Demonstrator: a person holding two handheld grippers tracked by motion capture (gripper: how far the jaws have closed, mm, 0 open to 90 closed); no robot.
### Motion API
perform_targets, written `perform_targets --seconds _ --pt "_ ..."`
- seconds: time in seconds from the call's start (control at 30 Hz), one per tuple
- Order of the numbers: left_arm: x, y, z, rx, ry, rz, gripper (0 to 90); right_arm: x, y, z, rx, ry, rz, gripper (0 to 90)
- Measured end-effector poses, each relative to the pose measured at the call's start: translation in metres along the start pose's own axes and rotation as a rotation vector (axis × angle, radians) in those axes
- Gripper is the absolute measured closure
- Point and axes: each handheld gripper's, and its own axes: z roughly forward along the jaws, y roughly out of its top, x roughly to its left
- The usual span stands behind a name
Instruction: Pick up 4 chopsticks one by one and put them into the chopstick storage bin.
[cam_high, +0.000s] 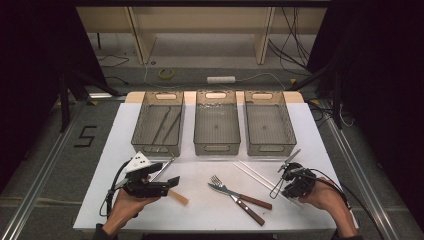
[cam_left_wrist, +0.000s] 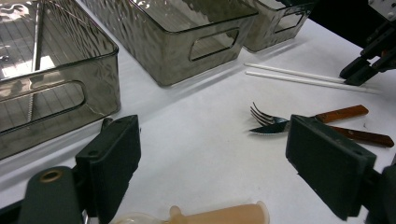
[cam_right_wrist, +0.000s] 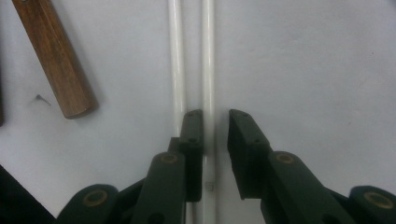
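Right gripper points down at the near right of the white table, over two white chopsticks lying side by side. Jaws narrowed but not yet pressing: one chopstick runs through the gap, close against the left jaw, a sliver of table visible before the right jaw. The second chopstick lies just outside the left jaw. A brown knife handle lies apart to the left.

Left gripper at the near left, jaws spread wide, nothing between them; a tan handle lies just below. Fork and knife lie mid-table.
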Motion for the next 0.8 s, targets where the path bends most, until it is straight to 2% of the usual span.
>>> perform_targets --seconds 0.57,0.8 --pt "-0.0005 -0.0006 -0.0016 0.000 0.000 0.008 17.9 0.0026 0.0023 0.0004 0.023 -0.006 -0.020 84.4" --pt "-0.0008 -0.0002 -0.0010 0.001 -0.002 0.009 17.9 0.0016 0.0006 -0.0050 -0.009 -0.004 -0.054 84.9"
